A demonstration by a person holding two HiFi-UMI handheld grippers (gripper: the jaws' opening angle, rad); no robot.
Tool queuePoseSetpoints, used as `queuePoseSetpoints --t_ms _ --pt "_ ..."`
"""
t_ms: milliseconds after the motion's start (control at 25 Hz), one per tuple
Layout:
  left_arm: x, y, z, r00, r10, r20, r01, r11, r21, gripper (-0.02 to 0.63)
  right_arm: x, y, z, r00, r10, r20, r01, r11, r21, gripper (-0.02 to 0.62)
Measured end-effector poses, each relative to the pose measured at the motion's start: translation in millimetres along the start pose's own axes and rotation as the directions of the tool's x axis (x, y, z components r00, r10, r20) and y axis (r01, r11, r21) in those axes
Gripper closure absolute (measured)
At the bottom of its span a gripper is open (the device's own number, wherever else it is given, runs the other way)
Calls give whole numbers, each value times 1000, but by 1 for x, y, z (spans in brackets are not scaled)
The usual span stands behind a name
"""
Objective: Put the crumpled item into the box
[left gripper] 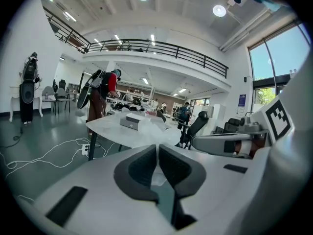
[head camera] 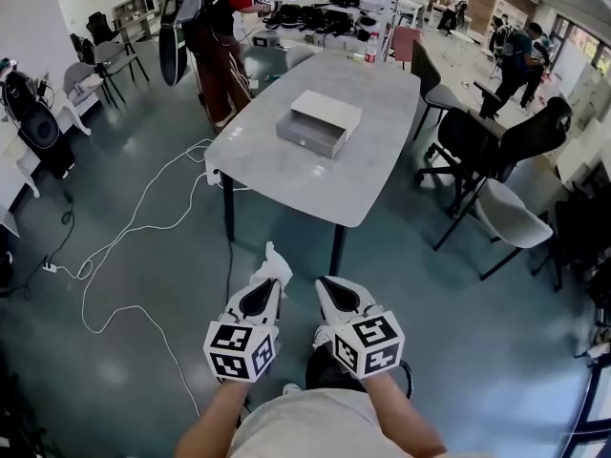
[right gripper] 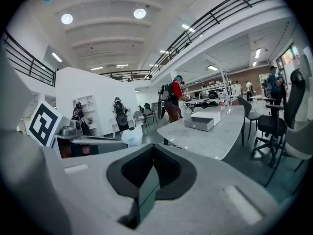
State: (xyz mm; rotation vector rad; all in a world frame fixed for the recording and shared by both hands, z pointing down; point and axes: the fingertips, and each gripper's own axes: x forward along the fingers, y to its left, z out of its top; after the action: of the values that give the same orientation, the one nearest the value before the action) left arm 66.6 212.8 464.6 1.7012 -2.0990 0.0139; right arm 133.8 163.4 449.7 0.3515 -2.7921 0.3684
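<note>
A white crumpled item (head camera: 273, 264) sticks out past the tip of my left gripper (head camera: 274, 284), which is shut on it, low in the head view in front of the table. In the left gripper view the item (left gripper: 155, 134) bulges beyond the closed jaws (left gripper: 157, 150). My right gripper (head camera: 324, 286) is beside the left one, shut and empty; its jaws (right gripper: 152, 150) meet with nothing between them. The grey box (head camera: 319, 122) lies on the table's middle with its drawer pulled out toward me, well ahead of both grippers. It also shows as box (left gripper: 131, 121) and box (right gripper: 205, 120).
The grey table (head camera: 286, 175) stands ahead on dark legs. White cables (head camera: 143, 227) trail over the floor at left. Black and grey chairs (head camera: 496, 179) crowd the right side. A person in dark red trousers (head camera: 218, 60) stands at the table's far left corner.
</note>
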Motion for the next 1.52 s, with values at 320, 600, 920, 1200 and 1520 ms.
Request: queuePoseSetpoints --t_ms 320,600,920,1200,1520 --pt "88 16 38 1000 22 -11 -22 1000 21 583 62 -71 37 999 32 2 -32 999 14 591" --pt "159 26 64 999 38 -35 -37 999 30 584 106 -130 64 998 55 -2 -55 998 29 591" --pt "225 36 91 998 55 -40 -53 997 48 583 145 -179 89 997 80 7 -80 996 32 591" --pt "263 47 107 998 37 -49 -35 998 58 583 171 -204 106 997 70 12 -70 997 26 591" --pt "295 76 115 998 -1 -64 5 998 56 583 209 -218 113 1000 29 5 -29 999 31 591"
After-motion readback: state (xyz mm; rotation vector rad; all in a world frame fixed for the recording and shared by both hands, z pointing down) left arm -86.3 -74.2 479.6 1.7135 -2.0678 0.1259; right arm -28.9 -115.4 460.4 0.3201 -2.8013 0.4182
